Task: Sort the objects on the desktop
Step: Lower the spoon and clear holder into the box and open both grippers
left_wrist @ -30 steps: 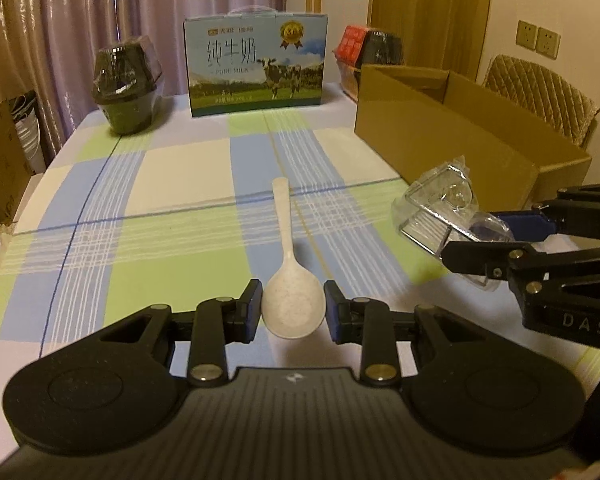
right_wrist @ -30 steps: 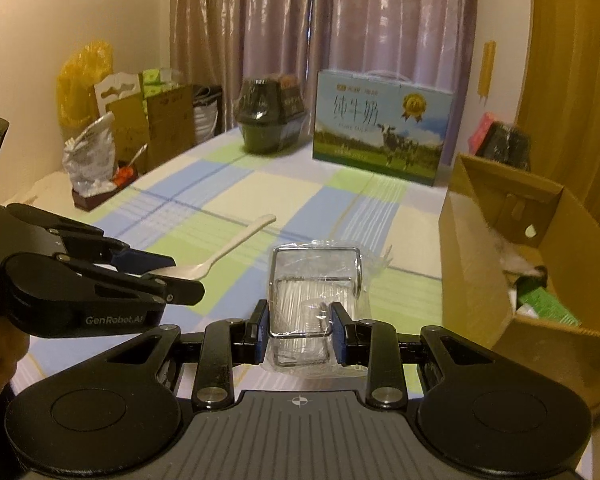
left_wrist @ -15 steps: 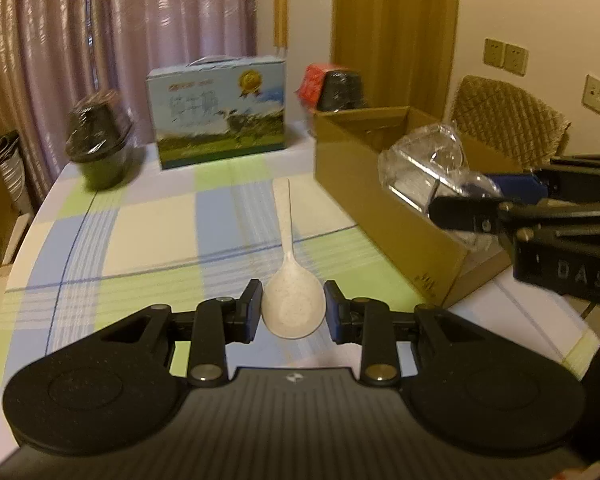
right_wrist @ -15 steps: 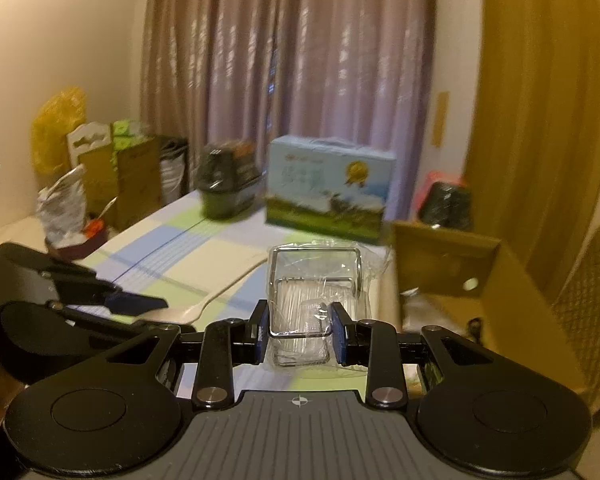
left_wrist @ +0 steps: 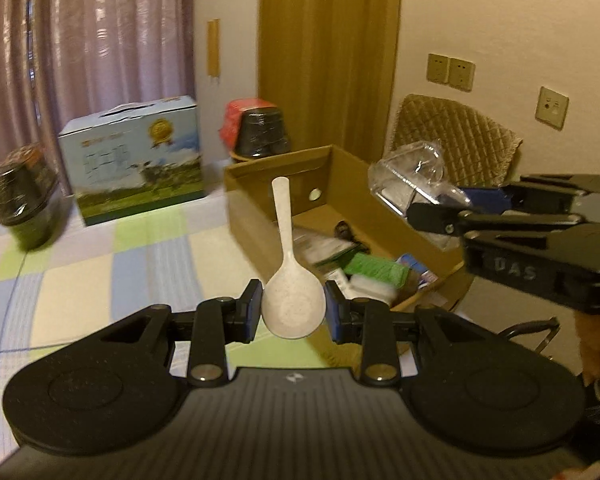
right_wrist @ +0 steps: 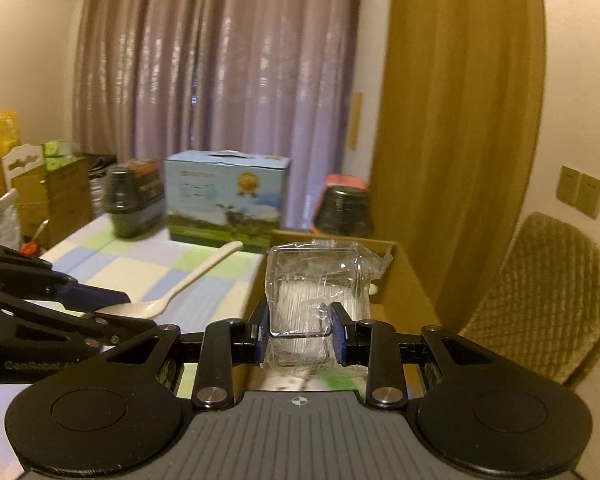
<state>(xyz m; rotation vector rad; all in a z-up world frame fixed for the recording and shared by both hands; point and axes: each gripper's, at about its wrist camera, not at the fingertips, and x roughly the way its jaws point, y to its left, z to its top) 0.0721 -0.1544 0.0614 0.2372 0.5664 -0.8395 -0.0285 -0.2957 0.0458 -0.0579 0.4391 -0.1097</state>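
Note:
My left gripper (left_wrist: 293,312) is shut on the bowl of a cream plastic spoon (left_wrist: 290,276), whose handle points away over the near wall of an open cardboard box (left_wrist: 340,160). The spoon is held in the air above the table's edge. My right gripper (right_wrist: 300,330) is shut on a clear plastic packet of white sticks (right_wrist: 320,280), held above the cardboard box (right_wrist: 404,276). In the left wrist view the right gripper (left_wrist: 428,210) holds that clear packet (left_wrist: 408,176) over the box's right side. The spoon (right_wrist: 188,284) and left gripper (right_wrist: 112,312) show at the left of the right wrist view.
The box holds several items, among them a green packet (left_wrist: 374,268). On the checked tablecloth (left_wrist: 100,280) stand a blue milk carton (left_wrist: 136,160) and two wrapped dark bowl stacks (left_wrist: 20,196) (left_wrist: 264,132). A woven chair (left_wrist: 456,140) stands behind the box.
Both grippers rose and swung right from over the tablecloth to the cardboard box, each keeping its hold. The box's inside now shows under the spoon and the packet.

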